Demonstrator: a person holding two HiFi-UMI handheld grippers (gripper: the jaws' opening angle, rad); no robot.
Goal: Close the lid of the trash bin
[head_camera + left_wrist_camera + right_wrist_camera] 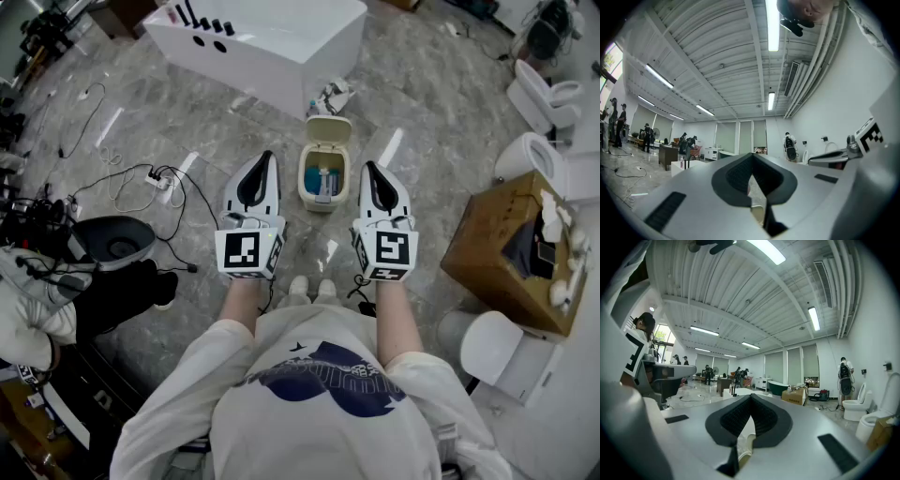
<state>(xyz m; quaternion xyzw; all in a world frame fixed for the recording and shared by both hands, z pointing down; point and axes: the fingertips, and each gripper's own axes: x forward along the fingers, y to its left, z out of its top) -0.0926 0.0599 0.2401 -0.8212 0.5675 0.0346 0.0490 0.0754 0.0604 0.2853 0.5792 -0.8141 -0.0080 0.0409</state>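
- The trash bin (322, 203) stands on the floor (422, 112) just ahead of the person, between the two grippers. It is a small cream plastic tub with rounded corners.
- Its lid (328, 129) is up, tilted back from the far rim. It is the same smooth cream plastic, with a raised border.
- Something blue and white lies inside the bin. We cannot tell what it is.
- The left gripper (266, 157) has a smooth grey-white shell that tapers to a point. Its jaws are pressed together with nothing between them.
- The pads (736, 178) lining those jaws are dark and finely ribbed, and they meet in a peaked ridge.
- The right gripper (371, 169) has the same shape, and its jaws are likewise closed and empty.
- Neither gripper touches the bin. Each sits a little to its own side of it.
- Through the slit under each pair of pads we see a pale sliver, too small to name.
- The floor is glossy grey stone with paler veins.
- A boxy white bathtub (272, 42) stands beyond the bin, cut off at the top edge.
- A cardboard box (487, 234) on the right holds pale objects that we cannot make out.
- Thin black cables (141, 178) loop across the floor on the left.
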